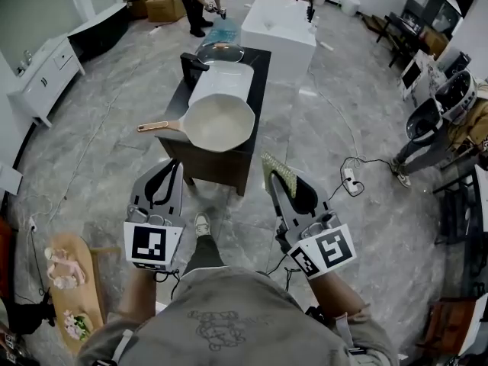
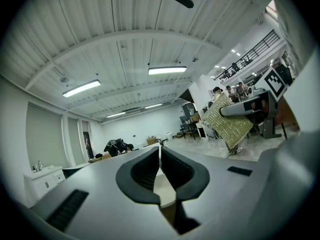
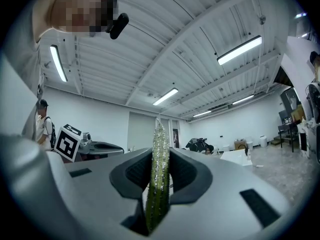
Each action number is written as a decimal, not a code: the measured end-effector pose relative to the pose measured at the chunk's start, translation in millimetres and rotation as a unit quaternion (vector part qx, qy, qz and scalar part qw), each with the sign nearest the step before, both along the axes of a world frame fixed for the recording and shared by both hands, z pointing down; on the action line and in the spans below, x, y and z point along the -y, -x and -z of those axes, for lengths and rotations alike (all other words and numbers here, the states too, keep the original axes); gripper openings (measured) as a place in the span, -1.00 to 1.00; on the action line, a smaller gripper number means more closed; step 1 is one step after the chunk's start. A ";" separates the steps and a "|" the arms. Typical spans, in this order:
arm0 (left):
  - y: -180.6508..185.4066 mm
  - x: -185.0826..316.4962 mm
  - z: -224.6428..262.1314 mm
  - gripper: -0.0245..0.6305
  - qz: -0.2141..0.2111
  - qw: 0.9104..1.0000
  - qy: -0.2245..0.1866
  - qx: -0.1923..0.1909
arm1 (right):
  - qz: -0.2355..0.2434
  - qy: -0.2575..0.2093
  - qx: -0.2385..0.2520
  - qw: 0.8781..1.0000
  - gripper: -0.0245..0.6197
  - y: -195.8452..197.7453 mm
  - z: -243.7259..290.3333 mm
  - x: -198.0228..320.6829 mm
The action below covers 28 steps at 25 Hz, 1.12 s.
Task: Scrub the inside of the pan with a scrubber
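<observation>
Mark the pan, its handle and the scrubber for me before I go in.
pan (image 1: 221, 120), head view, middle of its pale inside.
pan handle (image 1: 158, 126), head view, midway along it.
scrubber (image 1: 279, 171), head view, its free upper end.

Counts: two grippers, the left gripper (image 1: 171, 168) and the right gripper (image 1: 276, 183). One scrubber (image 1: 280, 171). One pan (image 1: 221, 122) with one wooden handle (image 1: 158, 126). One dark desk (image 1: 258, 82). One white basin (image 1: 221, 79) on it and one glass lid (image 1: 219, 52) behind that. Two cardboard boxes (image 1: 168, 6) at far left. One wooden board (image 1: 76, 280) on the floor.
</observation>
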State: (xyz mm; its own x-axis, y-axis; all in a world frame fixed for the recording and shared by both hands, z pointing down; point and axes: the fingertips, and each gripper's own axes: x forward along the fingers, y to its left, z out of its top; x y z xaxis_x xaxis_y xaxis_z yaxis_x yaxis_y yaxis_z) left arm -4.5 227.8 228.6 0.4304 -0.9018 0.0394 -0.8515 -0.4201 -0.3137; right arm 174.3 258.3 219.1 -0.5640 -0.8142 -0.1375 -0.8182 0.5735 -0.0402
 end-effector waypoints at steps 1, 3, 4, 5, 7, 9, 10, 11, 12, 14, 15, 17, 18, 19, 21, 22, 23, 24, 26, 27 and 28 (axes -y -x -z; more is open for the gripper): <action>1.9 7.0 -1.2 -0.85 -0.002 1.000 -0.002 0.002 | -0.001 0.002 0.001 1.000 -0.68 1.9 -2.2 7.0; 7.8 23.5 -3.8 -0.85 -0.002 1.000 -0.004 0.005 | 0.000 0.008 0.003 1.000 -0.69 8.4 -6.9 24.4; 11.6 32.7 -5.5 -0.85 -0.002 1.000 -0.002 0.005 | 0.002 0.012 0.002 1.000 -0.69 13.1 -9.3 34.4; 15.9 42.1 -7.6 -0.85 0.000 1.000 0.002 0.005 | 0.005 0.016 0.000 1.000 -0.69 18.3 -11.5 44.6; 25.3 61.1 -11.6 -0.85 0.003 1.000 0.009 0.004 | 0.008 0.021 -0.004 1.000 -0.68 27.7 -14.2 65.0; 35.1 80.7 -14.6 -0.85 0.006 1.000 0.015 0.003 | 0.008 0.025 -0.005 1.000 -0.68 35.1 -14.9 86.0; 40.0 90.6 -16.5 -0.85 0.007 1.000 0.017 0.004 | 0.008 0.027 -0.006 1.000 -0.68 38.9 -15.8 96.3; 44.8 100.4 -19.0 -0.85 0.008 1.000 0.020 0.004 | 0.008 0.029 -0.006 1.000 -0.68 42.6 -17.5 106.4; 49.3 110.4 -21.9 -0.85 0.009 1.000 0.023 0.004 | 0.007 0.033 -0.008 0.999 -0.68 46.2 -19.8 116.5; 57.3 130.6 -27.7 -0.85 0.008 1.000 0.030 0.004 | 0.006 0.042 -0.011 0.999 -0.69 53.1 -24.8 137.3; 61.4 140.8 -30.5 -0.85 0.006 0.999 0.034 0.006 | 0.005 0.047 -0.012 0.999 -0.69 56.6 -26.6 147.7; 70.8 162.0 -35.5 -0.85 0.003 0.999 0.044 0.013 | 0.002 0.055 -0.013 0.998 -0.68 64.6 -28.4 168.9; 75.9 173.4 -37.6 -0.84 0.001 0.999 0.049 0.016 | 0.000 0.057 -0.014 0.998 -0.68 69.1 -28.7 180.2; 81.0 184.9 -39.4 -0.84 -0.001 0.998 0.053 0.018 | -0.001 0.060 -0.016 0.998 -0.68 73.9 -29.2 191.8; 90.8 207.4 -42.7 -0.84 -0.006 0.998 0.059 0.022 | -0.003 0.066 -0.019 0.998 -0.68 83.9 -31.1 214.2; 95.4 218.1 -44.2 -0.84 -0.008 0.998 0.061 0.024 | -0.004 0.070 -0.022 0.997 -0.68 88.5 -32.2 224.5; 99.6 228.7 -45.6 -0.84 -0.011 0.998 0.064 0.027 | -0.006 0.074 -0.024 0.997 -0.68 92.6 -33.2 234.5; 103.7 239.6 -47.1 -0.84 -0.014 0.997 0.066 0.029 | -0.009 0.078 -0.026 0.997 -0.68 96.2 -34.3 244.8; 111.6 261.2 -51.5 -0.84 -0.021 0.997 0.072 0.034 | -0.014 0.084 -0.030 0.996 -0.68 102.2 -37.6 265.8; 115.2 271.2 -54.9 -0.84 -0.025 0.996 0.076 0.038 | -0.017 0.087 -0.031 0.996 -0.68 104.7 -39.8 275.9; 118.5 280.3 -58.9 -0.84 -0.031 0.995 0.083 0.042 | -0.020 0.089 -0.032 0.995 -0.68 107.0 -41.9 285.3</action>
